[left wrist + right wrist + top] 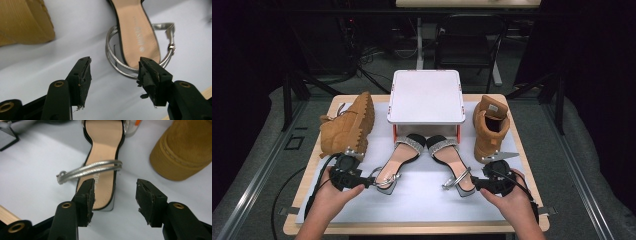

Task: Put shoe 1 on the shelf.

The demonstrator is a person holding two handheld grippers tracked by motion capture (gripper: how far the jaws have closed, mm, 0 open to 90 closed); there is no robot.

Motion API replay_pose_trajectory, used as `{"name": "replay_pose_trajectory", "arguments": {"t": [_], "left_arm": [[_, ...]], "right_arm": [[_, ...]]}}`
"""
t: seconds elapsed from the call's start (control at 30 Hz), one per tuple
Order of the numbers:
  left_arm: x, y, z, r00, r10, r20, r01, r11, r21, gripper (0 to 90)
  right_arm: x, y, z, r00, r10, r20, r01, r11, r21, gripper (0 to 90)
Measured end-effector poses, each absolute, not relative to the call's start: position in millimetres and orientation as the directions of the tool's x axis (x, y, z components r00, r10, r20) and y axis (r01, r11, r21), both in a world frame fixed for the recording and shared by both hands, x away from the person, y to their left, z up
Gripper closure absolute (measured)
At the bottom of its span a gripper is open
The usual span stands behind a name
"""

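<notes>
1. Near the front left of the tabletop [507, 112], the left gripper [371, 183] is sitting with its jaws spread wide and holding nothing; in the left gripper view [113, 72] the heel end of the left sandal [395, 161] is lying just beyond the jaw tips, its silver ankle strap [117, 66] looping close to the right-hand jaw without clearly touching it.
2. At the front right, the right gripper [473, 184] is likewise standing wide open and empty; in the right gripper view [115, 191] the heel of the right sandal [451, 161] is lying just ahead of the gap, nearer the left-hand jaw, with its silver strap [92, 171] arching across the insole.
3. Both sandals are resting on the white mat [422, 200], toes pointing far and tucked under the near edge of the white raised tray [426, 97], heels toward the person.
4. A tan boot [349, 125] is lying on its side at the far left, just beyond the left gripper; another tan boot [490, 127] is standing upright at the right, close beside the right sandal.
5. Open mat is stretching between the two heels and along the near edge of the tabletop, while the boots are crowding the outer sides.
</notes>
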State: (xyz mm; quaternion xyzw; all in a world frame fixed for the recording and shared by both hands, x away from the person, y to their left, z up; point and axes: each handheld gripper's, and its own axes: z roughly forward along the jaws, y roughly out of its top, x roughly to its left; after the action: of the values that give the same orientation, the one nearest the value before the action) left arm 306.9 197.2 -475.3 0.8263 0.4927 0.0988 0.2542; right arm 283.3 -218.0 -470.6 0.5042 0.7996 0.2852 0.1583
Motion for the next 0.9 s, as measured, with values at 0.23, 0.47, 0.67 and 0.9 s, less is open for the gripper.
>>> {"name": "replay_pose_trajectory", "arguments": {"t": [0.23, 0.47, 0.67, 0.9], "left_arm": [[298, 204, -494, 0.507, 0.856, -0.104, 0.766, -0.391, 0.510, 48.1], [295, 209, -503, 0.509, 0.853, -0.114, 0.770, -0.393, 0.502, 47.7], [293, 207, -508, 0.527, 0.843, -0.109, 0.763, -0.414, 0.496, 47.2], [293, 204, -519, 0.543, 0.834, -0.102, 0.761, -0.437, 0.479, 44.6]], "right_arm": [[277, -226, -490, -0.433, 0.901, 0.020, 0.724, 0.335, 0.602, 50.8], [271, -230, -505, -0.445, 0.894, 0.049, 0.732, 0.332, 0.596, 51.1], [267, -232, -507, -0.465, 0.885, 0.033, 0.731, 0.362, 0.579, 50.7], [267, -226, -517, -0.518, 0.854, 0.052, 0.729, 0.409, 0.549, 47.8]]}}
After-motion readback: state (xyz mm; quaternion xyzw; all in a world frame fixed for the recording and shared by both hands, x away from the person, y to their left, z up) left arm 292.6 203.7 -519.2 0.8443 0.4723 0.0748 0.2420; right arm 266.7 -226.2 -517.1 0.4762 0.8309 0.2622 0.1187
